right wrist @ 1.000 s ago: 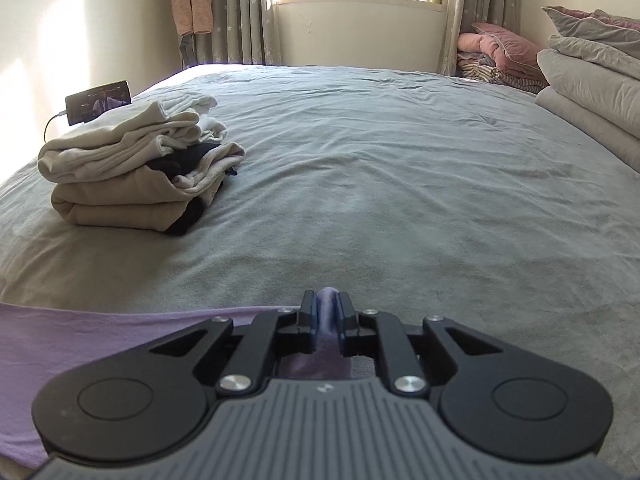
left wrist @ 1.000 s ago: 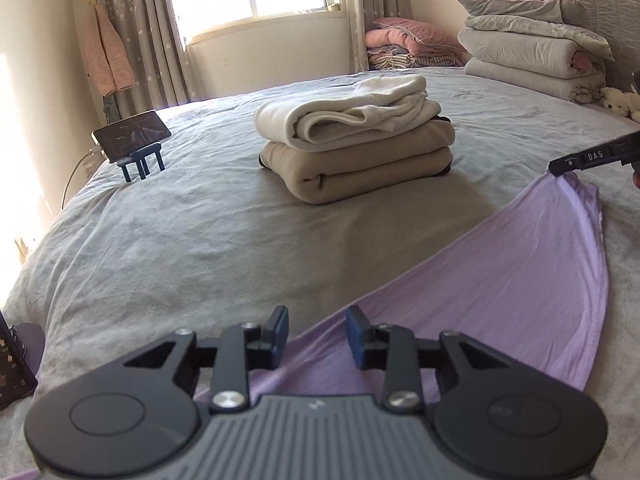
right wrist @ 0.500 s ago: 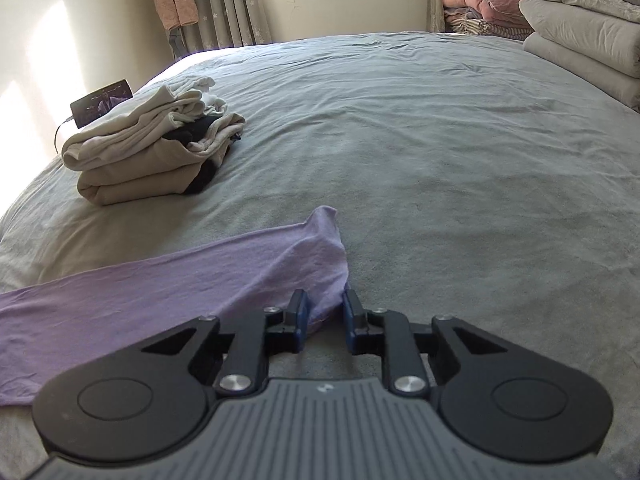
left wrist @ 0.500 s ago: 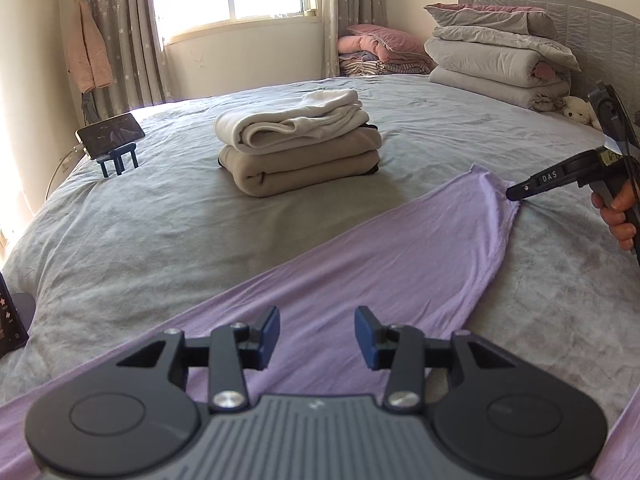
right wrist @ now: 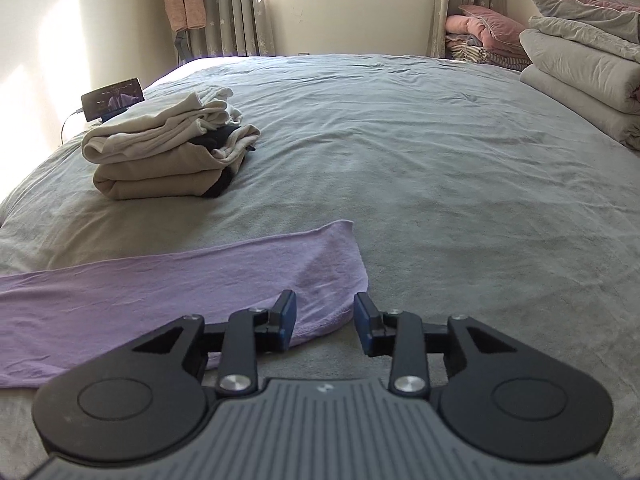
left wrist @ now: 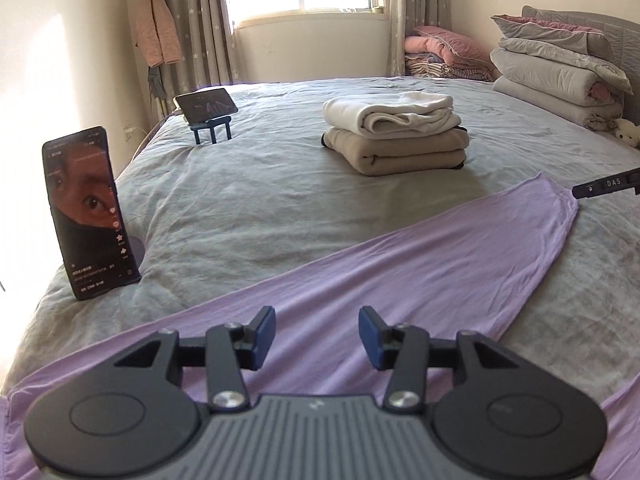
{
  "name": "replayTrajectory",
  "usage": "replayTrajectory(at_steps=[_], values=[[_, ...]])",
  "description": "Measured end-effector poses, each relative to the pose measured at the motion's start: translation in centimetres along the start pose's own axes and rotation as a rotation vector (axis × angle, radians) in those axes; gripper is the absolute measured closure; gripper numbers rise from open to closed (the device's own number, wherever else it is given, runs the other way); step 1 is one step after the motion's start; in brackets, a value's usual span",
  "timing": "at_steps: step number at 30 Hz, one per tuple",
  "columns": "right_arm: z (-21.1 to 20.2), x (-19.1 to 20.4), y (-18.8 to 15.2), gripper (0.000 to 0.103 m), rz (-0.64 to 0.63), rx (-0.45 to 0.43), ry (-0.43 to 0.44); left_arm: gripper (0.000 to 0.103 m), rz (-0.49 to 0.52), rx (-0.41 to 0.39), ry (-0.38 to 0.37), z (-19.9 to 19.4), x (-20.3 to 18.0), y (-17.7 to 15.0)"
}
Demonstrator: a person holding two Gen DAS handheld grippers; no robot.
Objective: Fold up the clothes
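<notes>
A purple garment [left wrist: 420,264] is shown spread flat as a long band across the grey bedspread [right wrist: 440,168], its far end lying just before the right gripper [right wrist: 325,322]. The left gripper [left wrist: 317,336] is held above the cloth; its jaws are opening, and nothing is pinched between them. The right gripper's jaws are likewise opening, the hem lying free beneath them. The step in hand is judged to be release after laying out. A fresh grasp on an edge is called for next, probably to fold the band over. Open bedspread lies ahead; the stack of folded clothes [left wrist: 394,134] stands well apart.
</notes>
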State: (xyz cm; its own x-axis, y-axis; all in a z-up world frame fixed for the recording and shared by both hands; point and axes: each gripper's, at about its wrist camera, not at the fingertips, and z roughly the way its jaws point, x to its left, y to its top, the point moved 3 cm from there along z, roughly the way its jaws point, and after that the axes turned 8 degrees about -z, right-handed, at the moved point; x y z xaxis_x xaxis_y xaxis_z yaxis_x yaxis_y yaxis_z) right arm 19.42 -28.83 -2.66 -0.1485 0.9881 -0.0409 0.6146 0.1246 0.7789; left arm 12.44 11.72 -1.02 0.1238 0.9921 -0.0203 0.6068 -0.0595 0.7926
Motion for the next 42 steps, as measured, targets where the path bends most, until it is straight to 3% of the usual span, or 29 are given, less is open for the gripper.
replayTrajectory(at_steps=[11,24,32,38,40,42], values=[[1.6,10.7,2.2,0.066,-0.171,-0.038,0.231,0.055,-0.059,0.025,0.202,-0.9,10.1,-0.8],[5.3,22.4,4.5,0.066,-0.372,-0.033,0.410,0.055,-0.198,-0.030,0.418,-2.6,19.3,-2.1],[6.7,27.8,4.5,0.066,-0.479,-0.021,0.489,0.055,-0.407,-0.029,0.387,-3.3,23.5,-3.1],[6.9,29.1,4.9,0.066,-0.516,-0.021,0.516,0.055,-0.557,-0.014,0.309,-3.1,25.6,-3.9],[6.9,29.2,4.9,0.066,-0.532,-0.022,0.519,0.058,-0.566,-0.014,0.297,-3.0,25.6,-3.9],[6.8,29.3,5.0,0.066,-0.545,-0.022,0.528,0.068,-0.548,-0.017,0.289,-3.0,25.2,-3.8]])
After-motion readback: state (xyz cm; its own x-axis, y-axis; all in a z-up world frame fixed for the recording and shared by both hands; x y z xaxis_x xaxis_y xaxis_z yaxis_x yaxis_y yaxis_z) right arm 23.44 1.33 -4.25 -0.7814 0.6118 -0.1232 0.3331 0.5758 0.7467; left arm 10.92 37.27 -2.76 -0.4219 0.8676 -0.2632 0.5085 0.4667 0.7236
